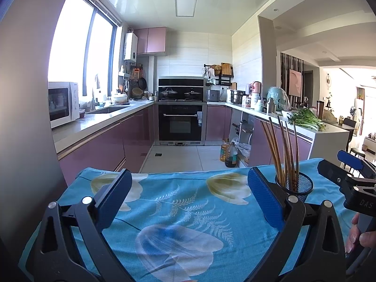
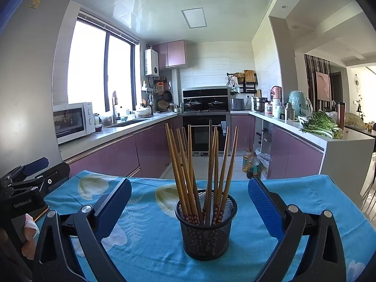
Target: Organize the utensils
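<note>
Chopsticks all in the holder, both claws free

Right claw point(image 2: 189, 202) spread wide, empty, facing mesh holder point(image 2: 206, 225) with chopsticks point(image 2: 202, 164) standing inside, fanned out. Left claw point(image 1: 189, 197) also spread, holding nothing, over bare cloth. Probably only checking left: keep clear, no knocking of the light holder. Bench under blue flowered cloth point(image 2: 293, 195); kitchen behind, purple cabinets, oven, bright window.

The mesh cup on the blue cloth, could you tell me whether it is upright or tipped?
Upright: the mesh cup sits flat on the cloth, chopsticks standing inside.
</note>
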Demonstrator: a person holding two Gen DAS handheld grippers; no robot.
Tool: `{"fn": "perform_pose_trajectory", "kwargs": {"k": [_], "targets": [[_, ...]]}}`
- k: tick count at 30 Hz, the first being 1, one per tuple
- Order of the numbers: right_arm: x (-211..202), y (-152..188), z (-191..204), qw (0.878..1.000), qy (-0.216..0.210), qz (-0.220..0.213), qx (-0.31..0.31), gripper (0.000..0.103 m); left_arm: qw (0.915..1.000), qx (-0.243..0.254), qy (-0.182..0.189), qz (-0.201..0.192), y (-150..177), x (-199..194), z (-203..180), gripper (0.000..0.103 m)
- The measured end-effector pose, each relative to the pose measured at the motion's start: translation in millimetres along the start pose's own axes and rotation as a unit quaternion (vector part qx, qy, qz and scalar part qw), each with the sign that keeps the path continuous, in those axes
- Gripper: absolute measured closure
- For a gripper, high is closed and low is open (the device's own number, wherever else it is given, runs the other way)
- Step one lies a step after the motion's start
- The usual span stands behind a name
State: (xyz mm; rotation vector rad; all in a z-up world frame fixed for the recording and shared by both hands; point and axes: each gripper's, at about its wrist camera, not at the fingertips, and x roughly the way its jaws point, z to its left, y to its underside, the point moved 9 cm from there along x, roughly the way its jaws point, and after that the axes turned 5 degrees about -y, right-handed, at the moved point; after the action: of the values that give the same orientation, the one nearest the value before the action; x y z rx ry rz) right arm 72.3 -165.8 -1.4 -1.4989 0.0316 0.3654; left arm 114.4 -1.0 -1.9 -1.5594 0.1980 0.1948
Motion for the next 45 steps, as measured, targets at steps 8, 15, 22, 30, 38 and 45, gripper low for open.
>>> {"fn": "perform_pose_trajectory", "kwargs": {"k": [8,15,22,30,38,45], "targets": [[-0.8,-1.2,-1.1,1.000,-0.003,-0.003,0.003,0.007,1.0000,0.002,-0.003,-0.005,-1.7,-1.4,-0.6,0.006],[-0.1,-2.3,-2.1,1.000,-0.002,-0.005,0.004,0.007,1.0000,0.002,-0.004,-0.007,-1.9,-1.8,-1.9,0.006],[-0.6,-2.5,-2.6,1.000,0.000,-0.006,0.005,0.007,1.0000,0.002,-0.004,-0.008,-3.4,-2.5,-2.6,0.006],[0.3,-2.9,-1.6,1.000,0.001,-0.007,0.005,0.007,0.9999,0.002,-0.008,-0.011,-5.9,-1.9,-2.5,0.006],[0.6,-3.5,-2.0,1.000,0.001,-0.007,0.006,0.007,0.9999,0.002,-0.011,-0.012,-5.8,-1.5,-1.5,0.006],[1.6,-3.7,-1.3,1.000,0.002,-0.008,0.009,0.007,0.9997,0.006,-0.015,-0.015,-3.6,-0.9,-1.6,0.006]]}}
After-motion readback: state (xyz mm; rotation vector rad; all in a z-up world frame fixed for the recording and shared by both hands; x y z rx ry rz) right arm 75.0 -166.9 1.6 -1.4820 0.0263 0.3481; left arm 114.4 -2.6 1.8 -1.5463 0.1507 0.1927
